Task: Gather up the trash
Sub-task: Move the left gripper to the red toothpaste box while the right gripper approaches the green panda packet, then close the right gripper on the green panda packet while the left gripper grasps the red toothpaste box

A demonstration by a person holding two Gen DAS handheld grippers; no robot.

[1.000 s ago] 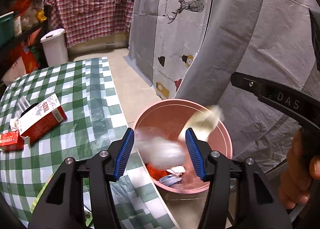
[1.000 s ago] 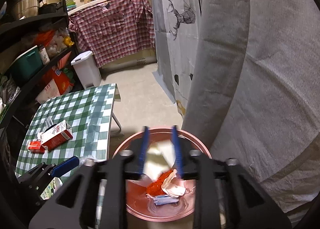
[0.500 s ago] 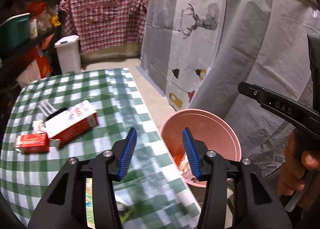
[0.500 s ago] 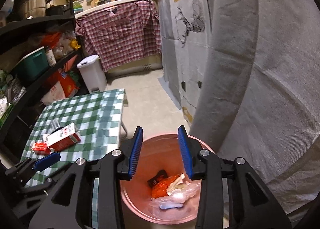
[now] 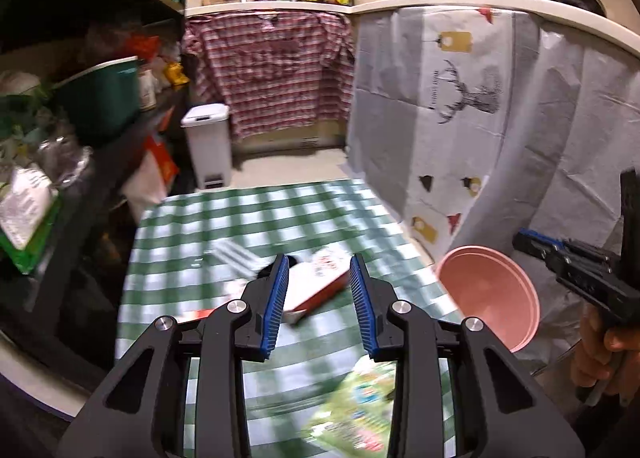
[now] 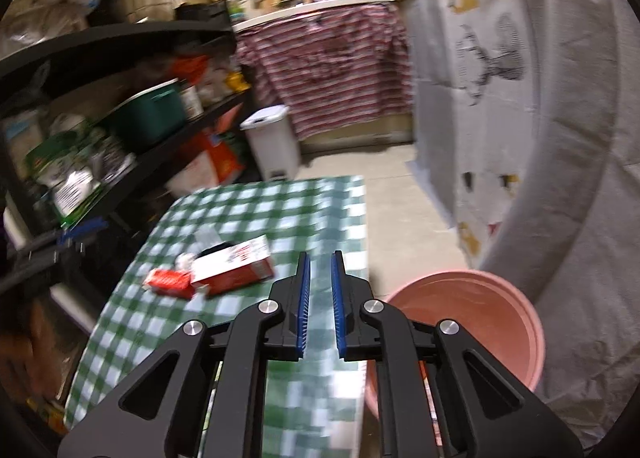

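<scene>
A red and white carton (image 5: 316,282) lies on the green checked table (image 5: 256,218), seen between the fingers of my open, empty left gripper (image 5: 319,278), which hovers above the table. A small red box (image 6: 168,280) lies beside the carton (image 6: 236,268) in the right wrist view. A green wrapper (image 5: 356,414) lies near the table's front edge. The pink bin (image 6: 472,322) stands on the floor at the table's right side; it also shows in the left wrist view (image 5: 488,290). My right gripper (image 6: 319,286) is empty, jaws a narrow gap apart, above the table edge next to the bin.
Dark shelves (image 5: 80,106) packed with goods stand along the left. A white pedal bin (image 5: 208,146) stands on the floor at the back. A grey sheet with a deer print (image 5: 468,98) hangs on the right. A plaid cloth (image 5: 272,70) hangs under the counter.
Both grippers have swung left from over the pink bin toward the table. Trash dropped into the bin. The right jaws have narrowed.
</scene>
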